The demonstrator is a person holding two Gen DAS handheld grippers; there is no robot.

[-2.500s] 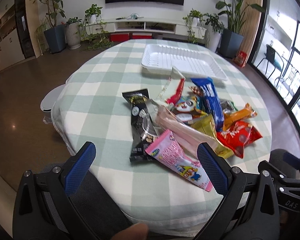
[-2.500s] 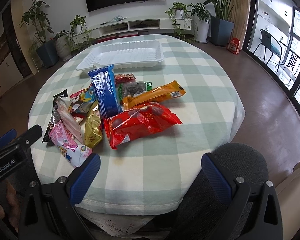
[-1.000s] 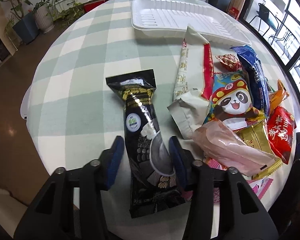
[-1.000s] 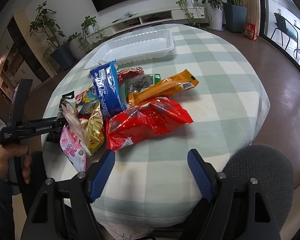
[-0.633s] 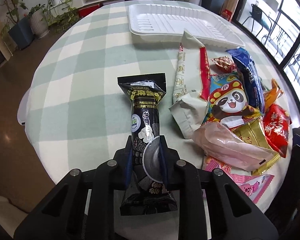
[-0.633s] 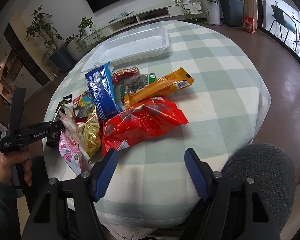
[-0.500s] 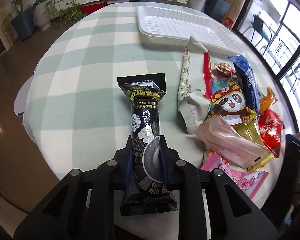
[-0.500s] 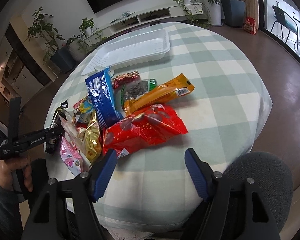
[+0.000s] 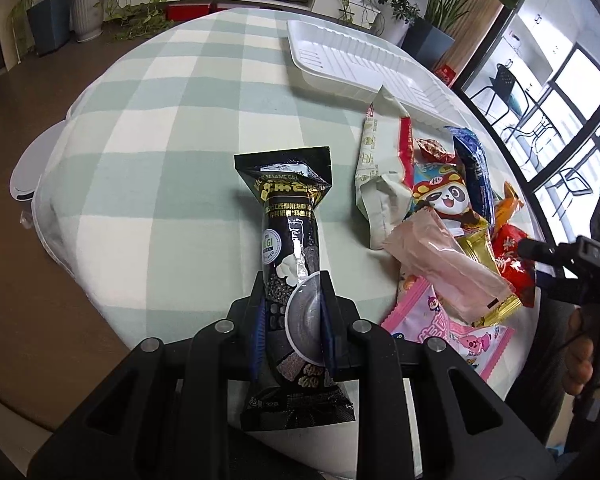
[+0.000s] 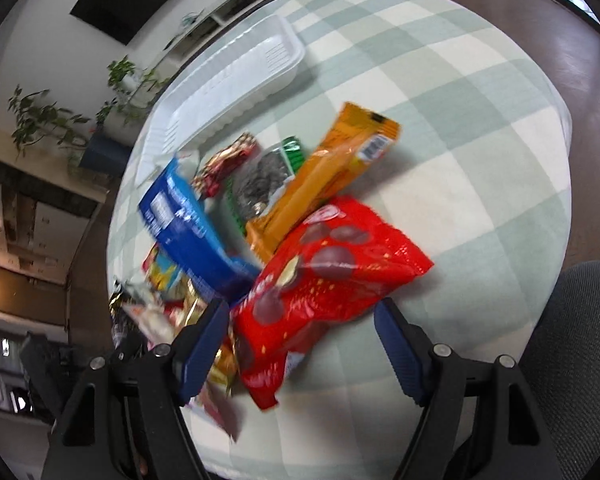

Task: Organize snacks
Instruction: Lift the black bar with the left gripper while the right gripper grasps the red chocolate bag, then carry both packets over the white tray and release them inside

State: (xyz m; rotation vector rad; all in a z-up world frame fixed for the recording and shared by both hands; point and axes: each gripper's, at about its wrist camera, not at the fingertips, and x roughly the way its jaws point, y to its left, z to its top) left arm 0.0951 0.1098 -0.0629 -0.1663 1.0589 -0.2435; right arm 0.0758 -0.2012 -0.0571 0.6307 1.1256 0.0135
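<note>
My left gripper (image 9: 292, 332) is shut on a long black sesame snack pack (image 9: 290, 236) and holds it above the checked tablecloth. The white tray (image 9: 352, 66) stands empty at the table's far side; it also shows in the right wrist view (image 10: 236, 80). My right gripper (image 10: 300, 344) is open, its jaws on either side of the near end of a red chocolate bag (image 10: 324, 280). Beside that bag lie an orange bar (image 10: 332, 176) and a blue pack (image 10: 188, 224).
A pile of snacks lies right of the black pack: a white-and-red pack (image 9: 380, 168), a panda pack (image 9: 440, 196), a pale pink pack (image 9: 448, 268) and a pink cartoon pack (image 9: 440, 328). A grey chair (image 10: 572, 344) stands at the right table edge. Potted plants line the far wall.
My left gripper closed on the black pack and lifted it. My right gripper moved in low over the table until its open jaws flank the red bag.
</note>
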